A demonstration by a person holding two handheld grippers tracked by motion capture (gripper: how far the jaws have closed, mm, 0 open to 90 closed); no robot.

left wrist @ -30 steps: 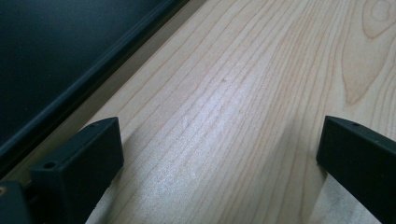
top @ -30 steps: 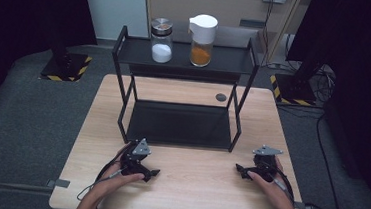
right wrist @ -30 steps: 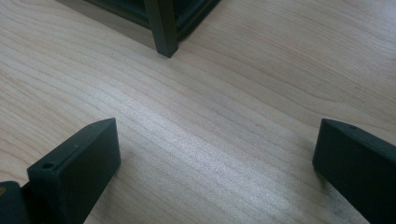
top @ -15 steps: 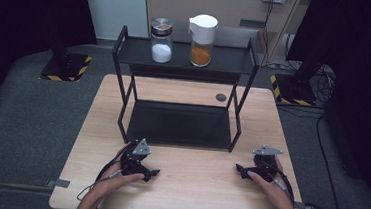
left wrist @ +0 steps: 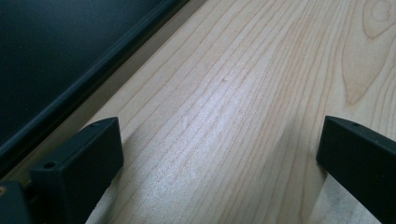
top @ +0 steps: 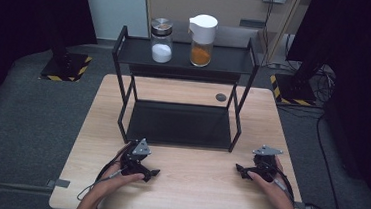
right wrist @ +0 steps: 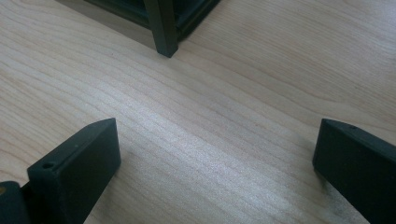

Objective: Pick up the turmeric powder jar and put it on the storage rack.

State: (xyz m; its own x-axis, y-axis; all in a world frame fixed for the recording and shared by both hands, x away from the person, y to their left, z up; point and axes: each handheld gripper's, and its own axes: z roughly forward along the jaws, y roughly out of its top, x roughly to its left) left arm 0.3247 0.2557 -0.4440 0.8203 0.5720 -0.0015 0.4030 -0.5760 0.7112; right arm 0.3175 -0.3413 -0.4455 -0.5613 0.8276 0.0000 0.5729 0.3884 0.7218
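On the upper shelf of the black metal rack [top: 127, 55], at the far side of the wooden table [top: 187, 185]: one clear glass jar [top: 161, 40] with a metal lid, roughly a third full of white powder; just beside it, one clear jar with a white spouted lid [top: 201, 40], about half full of orange powder. The lower shelf is a dark tray [top: 179, 124]. At the near edge, well apart from both jars: left gripper [top: 152, 172] and right gripper [top: 239, 168], each resting on the tabletop with jaws spread wide, bare wood between them.
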